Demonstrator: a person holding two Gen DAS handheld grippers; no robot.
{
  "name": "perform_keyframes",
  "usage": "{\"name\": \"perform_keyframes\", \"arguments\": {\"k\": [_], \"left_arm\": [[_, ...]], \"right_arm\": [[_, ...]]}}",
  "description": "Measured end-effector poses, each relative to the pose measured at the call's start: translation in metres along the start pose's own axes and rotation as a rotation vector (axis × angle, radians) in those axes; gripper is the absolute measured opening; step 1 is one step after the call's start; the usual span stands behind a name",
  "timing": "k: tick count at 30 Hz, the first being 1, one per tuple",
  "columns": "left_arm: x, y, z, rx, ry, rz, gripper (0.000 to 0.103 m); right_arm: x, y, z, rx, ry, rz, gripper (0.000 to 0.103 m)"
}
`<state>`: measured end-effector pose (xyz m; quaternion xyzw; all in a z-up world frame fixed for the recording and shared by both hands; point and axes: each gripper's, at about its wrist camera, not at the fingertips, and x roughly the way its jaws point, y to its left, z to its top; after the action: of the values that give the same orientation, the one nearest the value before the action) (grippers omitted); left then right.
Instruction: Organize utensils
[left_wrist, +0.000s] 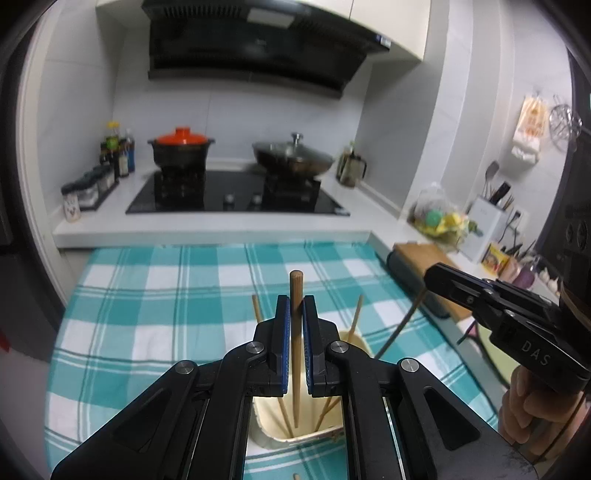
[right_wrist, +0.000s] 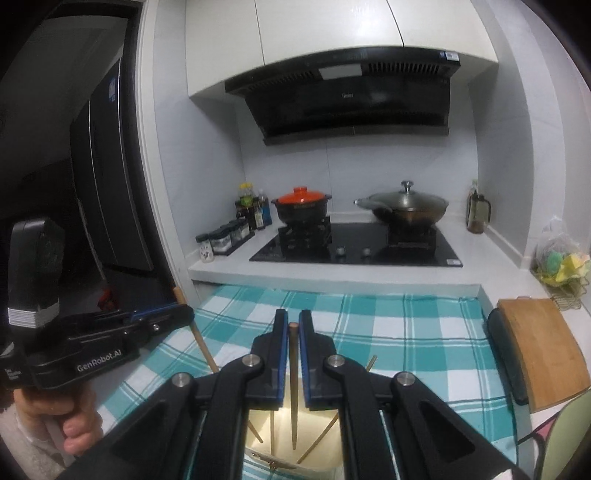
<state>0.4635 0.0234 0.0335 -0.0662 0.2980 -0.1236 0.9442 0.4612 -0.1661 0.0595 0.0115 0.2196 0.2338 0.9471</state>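
1. Chopsticks, one per gripper: the left gripper (left_wrist: 295, 310) is clamped on a pale wooden chopstick (left_wrist: 295, 295) held upright, its lower end dipping into the cream holder (left_wrist: 295, 435); the right gripper (right_wrist: 293, 328) is clamped on a darker chopstick (right_wrist: 293, 387), likewise over the holder.
2. Holder: stands on the checked cloth (left_wrist: 166, 295), already containing several thin chopsticks (left_wrist: 356, 314) that lean on its rim.
3. Risk, entry: either tip may catch on the leaning sticks or the rim and pivot in the pads.
4. Risk, crowding: both grippers converge above the holder; collision could tip it.
5. Risk, release: an early drop sends a stick onto the cloth beside the holder.
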Motion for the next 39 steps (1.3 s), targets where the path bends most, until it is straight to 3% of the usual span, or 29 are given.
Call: {"name": "perform_keyframes", "arguments": {"k": [5, 6, 7, 10, 12, 14, 16, 23, 26, 31, 34, 39], "left_arm": [[0.040, 0.000, -0.016, 0.004, 0.088, 0.040, 0.008], [0.045, 0.001, -0.018, 0.003, 0.101, 0.047, 0.017], [0.048, 0.001, -0.019, 0.001, 0.116, 0.055, 0.032], [0.041, 0.004, -0.021, 0.004, 0.117, 0.066, 0.059], [0.027, 0.004, -0.023, 0.030, 0.113, 0.085, 0.069], [0.009, 0.005, -0.026, 0.053, 0.114, 0.111, 0.080], [-0.011, 0.008, -0.034, 0.071, 0.125, 0.128, 0.089], [-0.086, 0.008, -0.080, 0.167, 0.155, 0.187, 0.099], [-0.117, 0.000, -0.113, 0.205, 0.108, 0.227, 0.101], [-0.149, -0.020, -0.182, 0.250, -0.010, 0.258, 0.101], [-0.150, -0.027, -0.220, 0.226, 0.008, 0.230, 0.101], [-0.135, -0.019, -0.269, 0.054, 0.112, 0.153, 0.101]], "right_arm": [[0.052, -0.015, -0.019, 0.051, 0.120, 0.026, 0.007], [0.060, -0.017, -0.021, 0.057, 0.140, 0.029, 0.007], [0.068, -0.019, -0.023, 0.066, 0.153, 0.026, 0.007], [0.079, -0.025, -0.024, 0.092, 0.168, -0.015, 0.017], [0.072, -0.029, -0.020, 0.109, 0.138, -0.033, 0.040], [0.054, -0.031, -0.017, 0.110, 0.097, -0.053, 0.054], [0.036, -0.030, -0.015, 0.084, 0.074, -0.076, 0.056], [-0.036, -0.021, -0.025, -0.028, 0.088, -0.137, 0.069], [-0.069, -0.021, -0.043, -0.051, 0.102, -0.164, 0.078], [-0.114, -0.024, -0.093, -0.027, 0.140, -0.198, 0.081], [-0.131, -0.025, -0.133, -0.008, 0.149, -0.226, 0.082], [-0.151, -0.022, -0.215, 0.060, 0.185, -0.258, 0.084]]}}
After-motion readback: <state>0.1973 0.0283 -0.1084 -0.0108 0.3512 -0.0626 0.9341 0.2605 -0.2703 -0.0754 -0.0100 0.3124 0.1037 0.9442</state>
